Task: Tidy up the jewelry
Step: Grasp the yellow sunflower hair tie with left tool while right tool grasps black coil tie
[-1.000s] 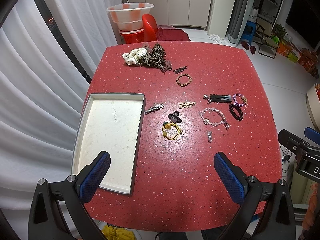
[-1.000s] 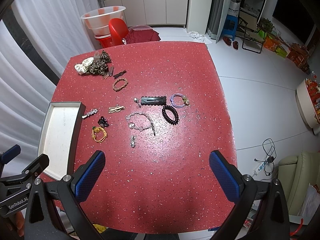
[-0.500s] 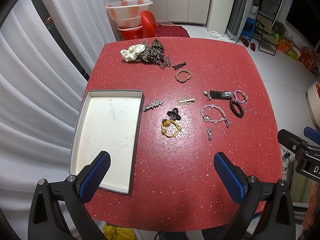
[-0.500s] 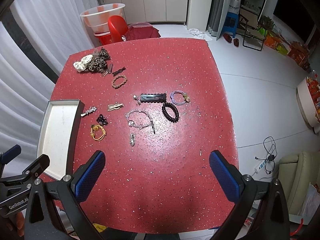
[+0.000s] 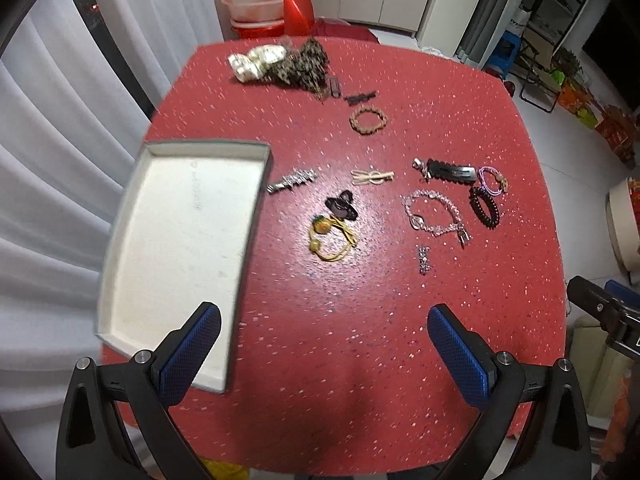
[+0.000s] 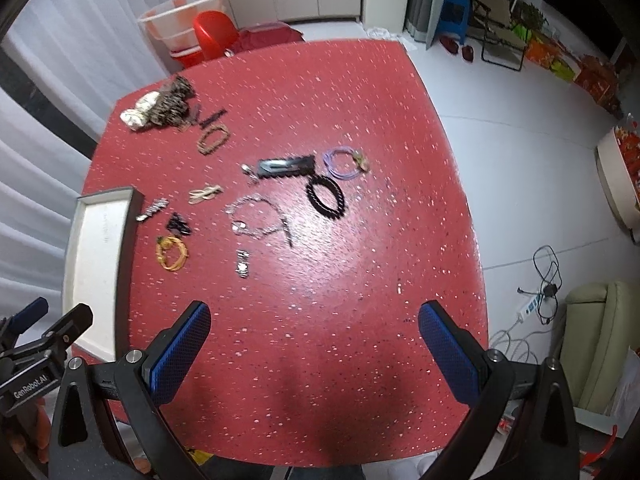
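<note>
Loose jewelry lies on a red speckled table [image 5: 360, 320]. A yellow hair tie [image 5: 331, 238], a black clip [image 5: 341, 207], a silver leaf clip [image 5: 292, 180], a beaded bracelet [image 5: 434, 218] and a black coil tie [image 5: 485, 207] lie mid-table. An empty white tray [image 5: 180, 248] sits at the left; it also shows in the right wrist view [image 6: 98, 256]. My left gripper [image 5: 324, 354] is open and empty above the table's near part. My right gripper [image 6: 314, 344] is open and empty above the near right part.
Scrunchies [image 5: 280, 64] and a brown braided bracelet [image 5: 368, 120] lie at the far end. A black barrette [image 6: 284, 167] and a purple tie [image 6: 346, 159] lie centre-right. White curtains hang left. An armchair [image 6: 600, 340] and cables [image 6: 540, 300] are right of the table.
Both grippers have moved forward and lower over the table, so the jewelry and tray look larger and nearer. Both stay open. Nothing on the table has moved.
</note>
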The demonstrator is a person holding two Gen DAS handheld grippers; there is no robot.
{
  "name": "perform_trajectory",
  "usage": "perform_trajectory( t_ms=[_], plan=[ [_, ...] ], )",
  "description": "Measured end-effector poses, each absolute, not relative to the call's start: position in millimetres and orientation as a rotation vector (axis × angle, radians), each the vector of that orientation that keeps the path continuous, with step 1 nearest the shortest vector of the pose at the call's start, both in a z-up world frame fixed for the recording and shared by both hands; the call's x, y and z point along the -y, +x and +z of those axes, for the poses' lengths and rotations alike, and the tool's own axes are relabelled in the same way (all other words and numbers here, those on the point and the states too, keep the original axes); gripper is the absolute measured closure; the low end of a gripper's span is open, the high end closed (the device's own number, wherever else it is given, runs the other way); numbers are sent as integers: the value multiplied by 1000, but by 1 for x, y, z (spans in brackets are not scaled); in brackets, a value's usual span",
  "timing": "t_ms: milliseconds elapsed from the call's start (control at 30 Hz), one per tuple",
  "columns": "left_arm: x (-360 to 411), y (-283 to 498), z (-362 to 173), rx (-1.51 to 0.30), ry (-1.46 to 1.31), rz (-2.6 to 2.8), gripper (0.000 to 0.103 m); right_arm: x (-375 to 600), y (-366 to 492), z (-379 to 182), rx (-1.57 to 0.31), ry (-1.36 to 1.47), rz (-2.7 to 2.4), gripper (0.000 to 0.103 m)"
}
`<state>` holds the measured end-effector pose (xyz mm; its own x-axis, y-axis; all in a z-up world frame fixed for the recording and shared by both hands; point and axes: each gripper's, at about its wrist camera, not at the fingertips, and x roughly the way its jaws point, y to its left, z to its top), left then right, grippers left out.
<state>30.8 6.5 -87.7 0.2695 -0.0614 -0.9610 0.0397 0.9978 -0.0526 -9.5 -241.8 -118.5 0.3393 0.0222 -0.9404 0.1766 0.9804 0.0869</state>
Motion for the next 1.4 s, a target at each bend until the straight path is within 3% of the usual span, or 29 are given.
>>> perform_trajectory(
  t_ms=[767,1267,1400],
  plan=[
    [14,100,-226,-1302,-98,57,0,296,88,-249,-1277,122,-97,0],
    [7,117,-237,-1233,-92,99,0,268,132,-269,-1224,-1,-12,2],
    [9,109,-230,-1218,-74,71,15,260,141,-265,-1203,-11,-1,8]
  ],
)
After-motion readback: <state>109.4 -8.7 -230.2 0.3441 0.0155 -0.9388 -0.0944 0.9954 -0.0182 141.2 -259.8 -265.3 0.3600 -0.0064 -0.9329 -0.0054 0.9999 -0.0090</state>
